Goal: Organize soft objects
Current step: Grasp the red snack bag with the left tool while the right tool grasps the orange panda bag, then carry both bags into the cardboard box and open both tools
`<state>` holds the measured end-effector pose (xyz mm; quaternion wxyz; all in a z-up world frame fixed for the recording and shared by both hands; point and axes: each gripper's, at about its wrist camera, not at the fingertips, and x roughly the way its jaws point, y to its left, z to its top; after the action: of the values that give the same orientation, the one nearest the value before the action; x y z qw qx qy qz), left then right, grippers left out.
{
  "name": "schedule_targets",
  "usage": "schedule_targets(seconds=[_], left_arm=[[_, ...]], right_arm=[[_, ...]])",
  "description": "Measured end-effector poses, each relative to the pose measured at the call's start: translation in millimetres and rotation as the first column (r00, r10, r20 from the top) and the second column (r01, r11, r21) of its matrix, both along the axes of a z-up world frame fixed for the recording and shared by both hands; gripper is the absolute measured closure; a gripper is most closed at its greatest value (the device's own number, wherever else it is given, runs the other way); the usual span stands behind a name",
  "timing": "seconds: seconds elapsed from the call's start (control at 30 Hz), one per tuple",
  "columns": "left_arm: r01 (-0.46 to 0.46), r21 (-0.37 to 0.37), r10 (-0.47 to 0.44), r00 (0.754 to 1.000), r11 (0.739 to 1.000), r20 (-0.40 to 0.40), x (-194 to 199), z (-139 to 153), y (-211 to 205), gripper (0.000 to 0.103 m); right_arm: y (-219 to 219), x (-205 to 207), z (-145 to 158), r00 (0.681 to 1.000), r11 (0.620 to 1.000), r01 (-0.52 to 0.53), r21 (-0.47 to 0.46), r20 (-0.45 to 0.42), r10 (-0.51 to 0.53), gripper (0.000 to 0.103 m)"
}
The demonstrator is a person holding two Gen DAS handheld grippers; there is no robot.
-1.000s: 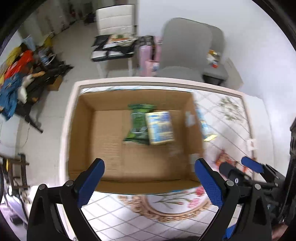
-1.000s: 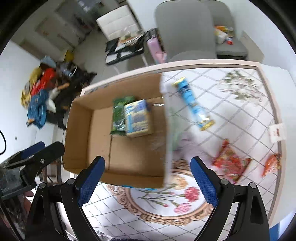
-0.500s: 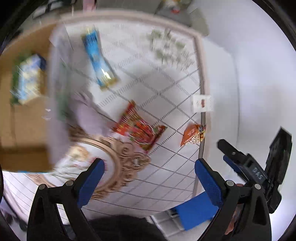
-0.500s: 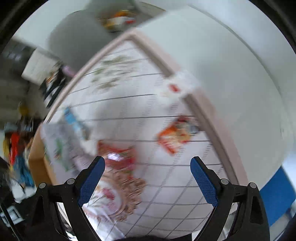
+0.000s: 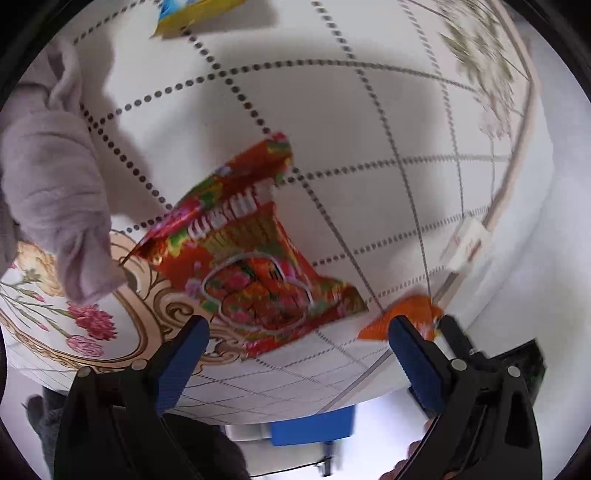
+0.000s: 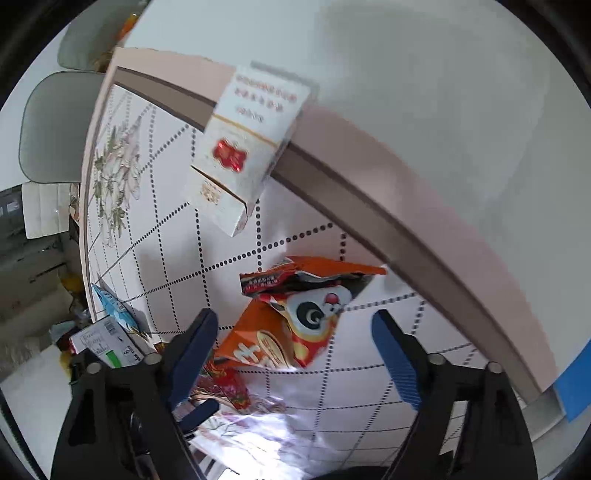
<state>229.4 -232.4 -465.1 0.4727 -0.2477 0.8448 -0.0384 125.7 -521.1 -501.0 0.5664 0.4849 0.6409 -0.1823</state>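
In the left wrist view my left gripper (image 5: 299, 354) is open and empty, just above the near end of a red flowered snack packet (image 5: 255, 258) lying flat on the table. A crumpled lilac cloth (image 5: 51, 177) lies to its left. An orange snack packet (image 5: 402, 317) lies by the right finger. In the right wrist view my right gripper (image 6: 295, 350) is open and empty, with the orange panda-print packet (image 6: 295, 317) between its fingers. The red packet (image 6: 225, 384) peeks in at lower left.
A white carton with a red emblem (image 6: 243, 147) lies on the table's raised rim (image 6: 369, 206). A blue and yellow packet (image 5: 192, 11) lies further in, and also shows in the right wrist view (image 6: 114, 306). The table edge (image 5: 369, 380) is close below the left gripper.
Both grippers swung away from the cardboard box to the right side of the table and dropped low, the left over the red packet, the right over the orange packet.
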Motion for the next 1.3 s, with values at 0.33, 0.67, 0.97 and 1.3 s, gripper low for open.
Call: schedule_targets(seconds=[0.33, 0.67, 0.97, 1.3], left_arm=[[0.142, 0.148, -0.146, 0.989, 0.979, 0.022, -3, -7, -14, 0.052], [0.542, 0.305, -0.605, 0.777, 0.783, 0.172, -27, 7, -59, 0.056], [0.608, 0.355, -0.688, 0.708, 0.710, 0.162, -30, -2, -93, 0.052], [0.616, 0.372, -0.708, 0.678, 0.694, 0.197, -41, 11, -92, 0.059]], right_arm=[[20, 14, -12, 0.998, 0.998, -0.047, -0.034, -0.045, 0.046, 0.050], [66, 40, -1, 0.906, 0.876, -0.419, -0.238, -0.180, 0.384, 0.054], [98, 55, -7, 0.826, 0.777, -0.561, -0.287, -0.260, 0.500, 0.051], [114, 54, -3, 0.822, 0.754, -0.570, -0.327, -0.240, 0.517, 0.058]])
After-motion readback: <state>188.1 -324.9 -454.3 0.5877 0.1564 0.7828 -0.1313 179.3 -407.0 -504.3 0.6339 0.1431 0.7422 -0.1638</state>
